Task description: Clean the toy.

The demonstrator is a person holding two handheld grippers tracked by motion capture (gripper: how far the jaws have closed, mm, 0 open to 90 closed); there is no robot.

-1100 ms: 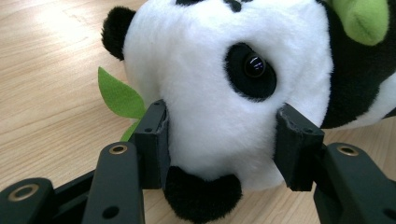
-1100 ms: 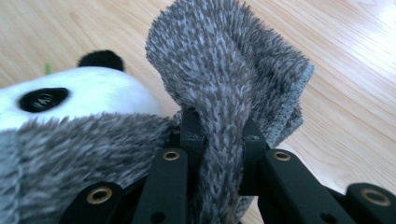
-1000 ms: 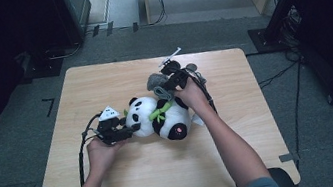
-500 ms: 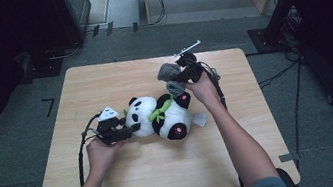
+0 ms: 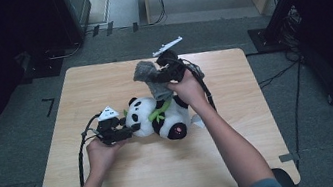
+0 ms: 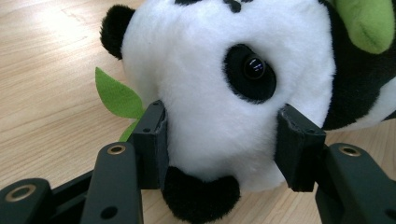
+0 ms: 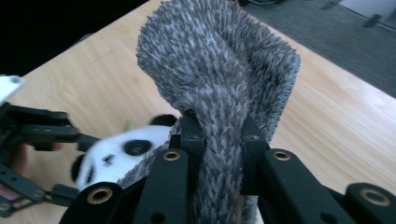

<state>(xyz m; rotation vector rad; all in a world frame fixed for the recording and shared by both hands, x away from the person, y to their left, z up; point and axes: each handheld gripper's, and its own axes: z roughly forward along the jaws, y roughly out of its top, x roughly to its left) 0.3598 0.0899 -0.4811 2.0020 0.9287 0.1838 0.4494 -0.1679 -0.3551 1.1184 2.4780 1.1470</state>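
Wooden bench (image 5: 102, 83), dark room around it: I'm peeling a grey furry cloth (image 5: 147, 76) off the plush panda (image 5: 158, 120).
My right tool (image 7: 217, 135) pinches the cloth, lifted above the panda's back; my left tool (image 6: 219, 144) clamps its head. Cloth's lower end looks not yet free.

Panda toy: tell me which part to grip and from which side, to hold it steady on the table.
Grip the panda toy by its round head, coming in level from the head end, one pad on each cheek. It lies on its side on the table, so the head faces outward and fits between the left tongs.
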